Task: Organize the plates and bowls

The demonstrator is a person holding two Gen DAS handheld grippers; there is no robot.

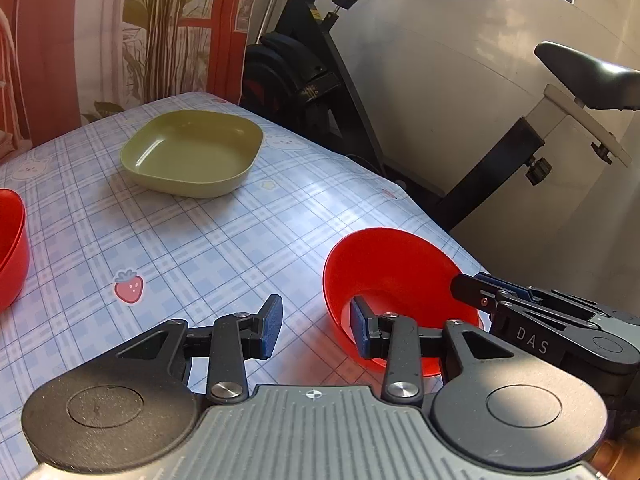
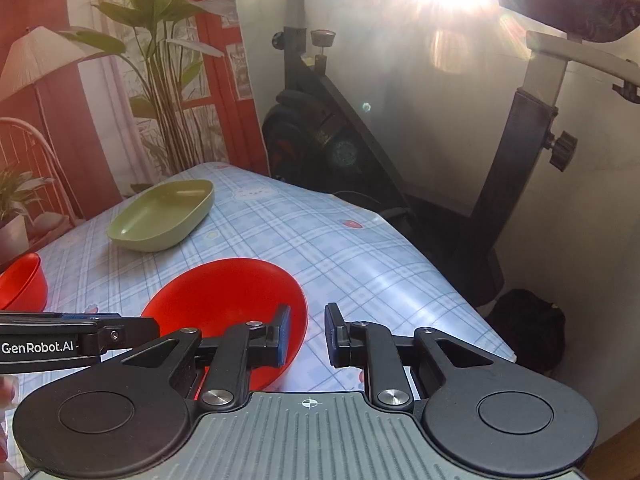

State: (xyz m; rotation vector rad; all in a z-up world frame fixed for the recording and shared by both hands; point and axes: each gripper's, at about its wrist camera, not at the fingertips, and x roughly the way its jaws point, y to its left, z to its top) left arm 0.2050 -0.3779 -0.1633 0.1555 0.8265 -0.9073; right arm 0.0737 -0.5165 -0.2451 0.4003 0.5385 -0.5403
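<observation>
Red bowl (image 1: 396,264): on the checked worktop (image 1: 200,248), close to its right edge, between the two claws.
Right claw (image 2: 308,334): slightly apart, one pad inside the bowl, the other outside, rim in the gap, not clamped.
Left claw (image 1: 318,330): apart, wider; one pad at the bowl's opposite wall, contact unclear.
Green dish (image 1: 192,152): square, empty, well apart near the far corner.
Second red bowl (image 1: 10,248): at the left edge of the view, partly cut off.
Exercise bike (image 1: 320,80): on the floor, just beyond the worktop.
</observation>
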